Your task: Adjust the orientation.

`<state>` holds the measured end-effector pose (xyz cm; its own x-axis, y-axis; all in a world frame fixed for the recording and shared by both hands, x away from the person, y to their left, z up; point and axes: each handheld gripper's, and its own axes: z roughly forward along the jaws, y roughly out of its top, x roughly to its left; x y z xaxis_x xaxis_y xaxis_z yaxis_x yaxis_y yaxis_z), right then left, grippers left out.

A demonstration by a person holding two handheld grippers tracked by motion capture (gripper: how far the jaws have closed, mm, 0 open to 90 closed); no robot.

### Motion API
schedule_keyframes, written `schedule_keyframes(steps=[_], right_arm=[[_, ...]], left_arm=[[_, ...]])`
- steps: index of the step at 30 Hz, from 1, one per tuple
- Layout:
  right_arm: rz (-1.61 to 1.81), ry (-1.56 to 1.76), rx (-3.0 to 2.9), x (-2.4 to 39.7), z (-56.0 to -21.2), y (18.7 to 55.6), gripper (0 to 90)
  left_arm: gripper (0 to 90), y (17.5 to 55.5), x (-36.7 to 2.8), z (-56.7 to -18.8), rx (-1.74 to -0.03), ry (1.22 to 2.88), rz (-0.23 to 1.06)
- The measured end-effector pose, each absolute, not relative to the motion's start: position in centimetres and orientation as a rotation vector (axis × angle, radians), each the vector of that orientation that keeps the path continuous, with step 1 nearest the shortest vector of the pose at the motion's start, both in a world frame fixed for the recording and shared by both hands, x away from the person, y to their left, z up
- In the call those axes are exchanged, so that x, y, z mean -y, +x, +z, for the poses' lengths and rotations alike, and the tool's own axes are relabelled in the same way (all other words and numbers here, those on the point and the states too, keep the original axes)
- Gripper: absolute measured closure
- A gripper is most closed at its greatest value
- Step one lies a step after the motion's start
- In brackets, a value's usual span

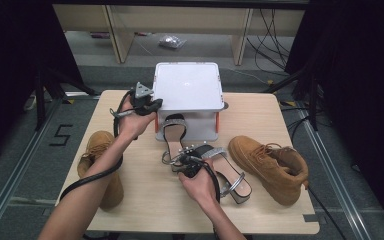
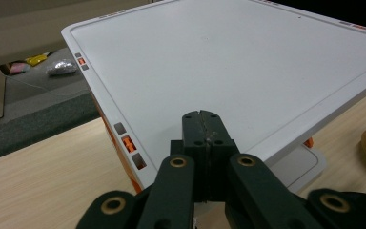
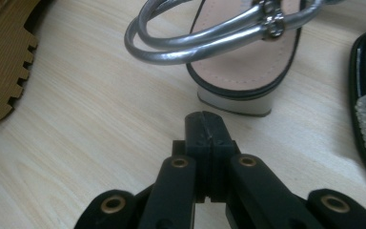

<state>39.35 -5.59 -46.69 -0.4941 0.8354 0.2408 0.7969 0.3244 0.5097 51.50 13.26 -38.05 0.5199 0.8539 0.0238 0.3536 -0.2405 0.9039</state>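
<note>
My left gripper (image 1: 155, 104) is shut and empty, held at the left front corner of a white lidded box (image 1: 187, 86). In the left gripper view its closed jaws (image 2: 203, 115) hover just over the lid (image 2: 228, 62). My right gripper (image 1: 176, 159) is shut with nothing in it, low over the table. Its closed tips (image 3: 205, 117) point at the heel of a silver-strapped sandal (image 3: 236, 78) lying just ahead. That sandal (image 1: 174, 131) lies in front of the box. A second sandal (image 1: 230, 175) lies beside my right hand.
A tan boot (image 1: 100, 165) lies at the table's left edge, its sole (image 3: 2, 62) close to the right gripper. Another tan boot (image 1: 270, 167) lies at the right. The box has orange latches (image 2: 128, 143). Cables and desk legs stand beyond the table.
</note>
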Motion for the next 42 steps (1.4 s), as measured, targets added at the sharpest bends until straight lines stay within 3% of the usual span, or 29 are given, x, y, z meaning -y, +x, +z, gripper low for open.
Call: schedule_keyframes(steps=[18,42], right_arm=[[0.901,1.502,-2.441,5.3,-48.2,40.0,90.0],[0.972,1.513,-2.368,4.1,-47.1,40.8,90.0]], left_arm=[[89.9,51.5,-13.2,-38.0,-1.005,1.819,0.662],[89.9,51.5,-13.3,-38.1,-1.002,1.818,0.662]])
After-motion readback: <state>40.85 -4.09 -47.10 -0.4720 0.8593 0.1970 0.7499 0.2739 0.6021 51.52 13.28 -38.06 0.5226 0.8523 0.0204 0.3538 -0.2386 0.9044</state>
